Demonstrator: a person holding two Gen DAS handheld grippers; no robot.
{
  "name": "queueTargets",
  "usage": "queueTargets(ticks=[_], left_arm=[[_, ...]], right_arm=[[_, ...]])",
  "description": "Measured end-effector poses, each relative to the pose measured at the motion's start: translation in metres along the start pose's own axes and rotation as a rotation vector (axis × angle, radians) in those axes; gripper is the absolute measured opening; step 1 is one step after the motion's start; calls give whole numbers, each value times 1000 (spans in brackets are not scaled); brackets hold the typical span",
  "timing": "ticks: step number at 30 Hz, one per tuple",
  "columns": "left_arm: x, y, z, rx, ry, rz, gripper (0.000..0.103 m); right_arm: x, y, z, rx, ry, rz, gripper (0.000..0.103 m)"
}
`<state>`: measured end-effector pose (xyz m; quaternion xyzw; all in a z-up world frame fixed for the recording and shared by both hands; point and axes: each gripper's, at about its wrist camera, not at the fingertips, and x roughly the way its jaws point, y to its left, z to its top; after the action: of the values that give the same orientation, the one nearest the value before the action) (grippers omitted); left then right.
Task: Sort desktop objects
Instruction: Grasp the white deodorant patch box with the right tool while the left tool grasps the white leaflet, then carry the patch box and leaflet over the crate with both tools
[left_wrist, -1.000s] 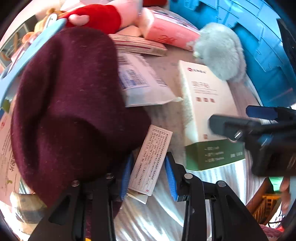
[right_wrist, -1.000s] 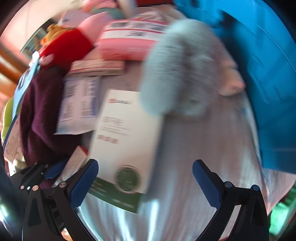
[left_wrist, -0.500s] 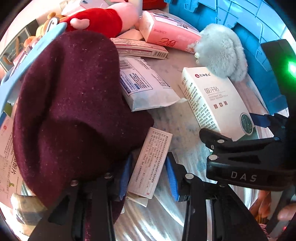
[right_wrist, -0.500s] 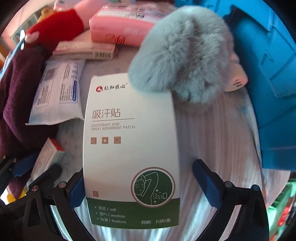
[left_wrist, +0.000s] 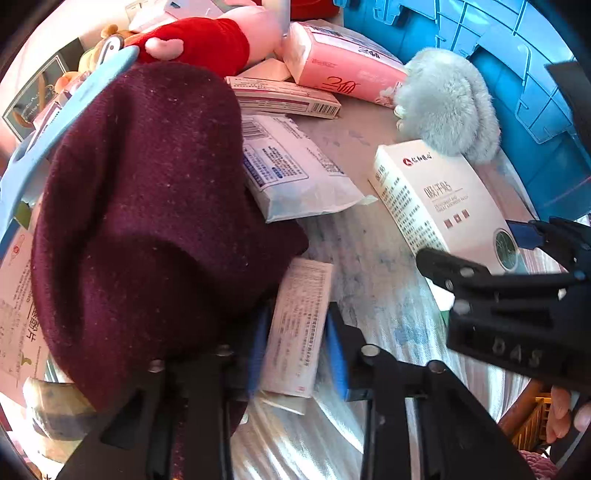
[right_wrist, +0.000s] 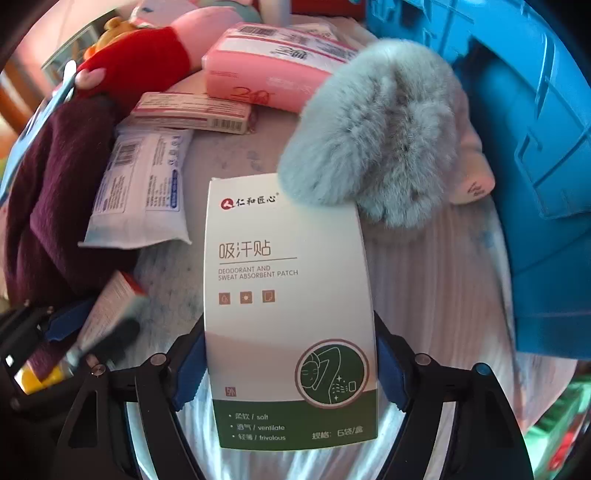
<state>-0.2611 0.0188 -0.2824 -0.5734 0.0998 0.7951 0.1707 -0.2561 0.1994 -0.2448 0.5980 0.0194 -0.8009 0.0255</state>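
My left gripper points down at the table, shut on a small white printed box that lies beside a maroon knitted hat. My right gripper straddles a white and green patch box. Its jaws are closing, and both blue pads touch the box's long sides. In the left wrist view that gripper stands over the near end of the same box. A grey furry toy rests on the box's far end.
A blue plastic crate stands at the right. Behind lie a pink tissue pack, a long pink-striped carton, a white wipes pack and a red plush toy. Papers lie under the hat at the left.
The right gripper came over the patch box and its jaws drew in from wide apart to the box's sides. The left pads closed onto the small box.
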Motion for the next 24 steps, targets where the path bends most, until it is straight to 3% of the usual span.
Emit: queueTargets(ticks=[4, 9, 14, 15, 19, 24], left_arm=[[-13, 0, 2, 8, -29, -16, 26], [-57, 2, 18, 13, -160, -6, 25], [-102, -44, 45, -28, -304, 58, 26], [-124, -55, 44, -39, -332, 70, 26], [-191, -31, 32, -62, -435, 100, 26], [-256, -54, 41, -46, -579, 99, 26]], right_arm=[[-19, 4, -5, -39, -35, 5, 77], [-72, 4, 0, -69, -168, 14, 77], [-125, -9, 4, -83, -328, 34, 77], [-129, -6, 5, -83, -357, 36, 77], [-179, -12, 20, -92, -487, 53, 78], [-243, -24, 27, -90, -663, 73, 78]])
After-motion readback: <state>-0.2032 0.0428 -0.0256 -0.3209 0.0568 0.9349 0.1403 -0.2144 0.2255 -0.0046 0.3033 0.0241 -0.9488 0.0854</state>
